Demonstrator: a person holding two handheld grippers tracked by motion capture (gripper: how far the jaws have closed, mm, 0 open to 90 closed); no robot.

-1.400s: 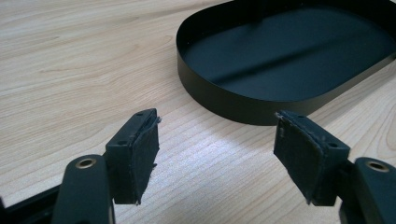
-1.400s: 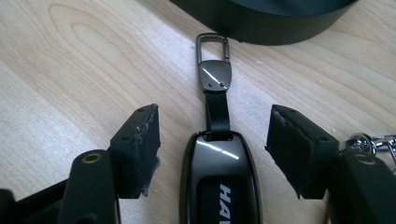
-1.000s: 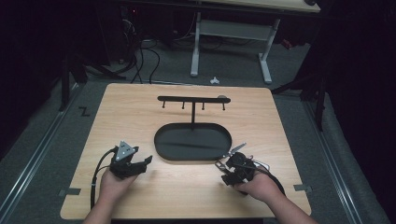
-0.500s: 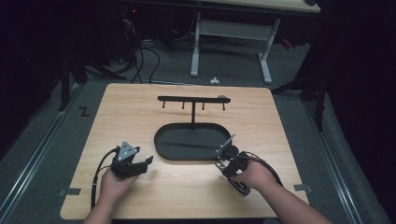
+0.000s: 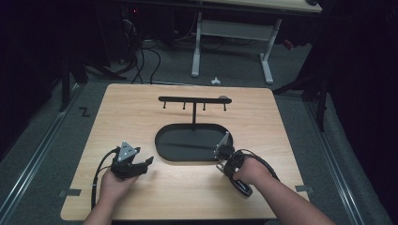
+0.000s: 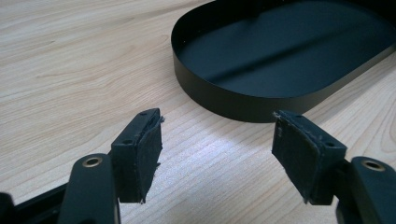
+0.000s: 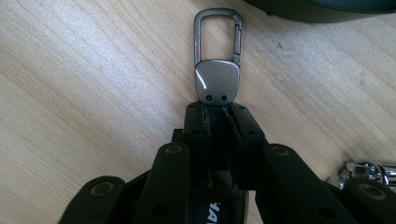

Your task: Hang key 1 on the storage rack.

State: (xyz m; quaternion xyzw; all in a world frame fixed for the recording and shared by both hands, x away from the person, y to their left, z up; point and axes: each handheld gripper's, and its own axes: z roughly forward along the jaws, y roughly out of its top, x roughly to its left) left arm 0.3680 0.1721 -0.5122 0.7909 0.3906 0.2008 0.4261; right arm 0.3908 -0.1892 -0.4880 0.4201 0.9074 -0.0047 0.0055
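High cam looks down; tongs cams close (both see tray (image 6: 243,100)).

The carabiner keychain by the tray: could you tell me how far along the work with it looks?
Done: the right gripper has just closed its fingers on the carabiner keychain, which points toward the black tray. In hand: that grip, low over the table. Left, probably: hanging it on the hook rack, whose pegs look bare. The left gripper waits open.

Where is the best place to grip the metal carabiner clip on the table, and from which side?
Grip the carabiner clip by its solid flat tab end, coming from behind it, as the right gripper does. The tab gives flat faces for the pads, while the hook loop stays free, pointing toward the black tray.
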